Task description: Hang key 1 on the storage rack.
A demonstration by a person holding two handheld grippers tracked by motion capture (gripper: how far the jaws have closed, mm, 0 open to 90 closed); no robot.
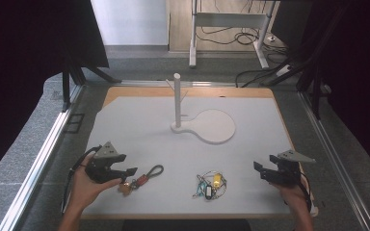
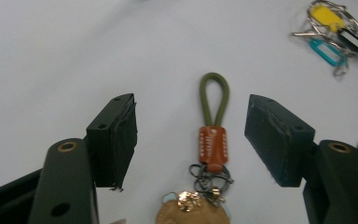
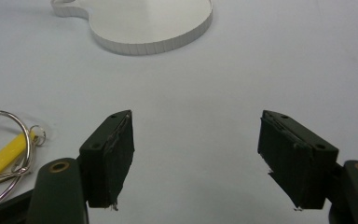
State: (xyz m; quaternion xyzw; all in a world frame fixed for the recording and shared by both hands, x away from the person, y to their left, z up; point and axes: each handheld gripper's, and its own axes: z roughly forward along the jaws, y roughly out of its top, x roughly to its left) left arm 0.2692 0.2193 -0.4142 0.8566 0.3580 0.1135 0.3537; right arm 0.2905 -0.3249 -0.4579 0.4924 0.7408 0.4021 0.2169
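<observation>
Right hand-held gripper (image 3: pixel 196 158): two black jaws rise from the bottom of the frame, set wide apart, nothing between them but bare white table (image 3: pixel 261 65). Pad edges look worn and frayed. Upper centre to upper left: round white base plate (image 3: pixel 154 21), flat on the table, cut off by the top edge. Far left, lower: metal key ring (image 3: pixel 14 149) with a yellow tag (image 3: pixel 2 161), lying just beside the left-hand jaw, not touching it.

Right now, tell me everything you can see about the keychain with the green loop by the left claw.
The keychain lies flat on the white table, untouched. An olive-green cord loop, seemingly woven, runs into a reddish-brown leather-like sleeve with stamped lettering too small to read. Below hang dark metal rings, a small gold charm and a tan rounded piece cut off by the frame edge. It sits between the open jaws of the left claw.
</observation>
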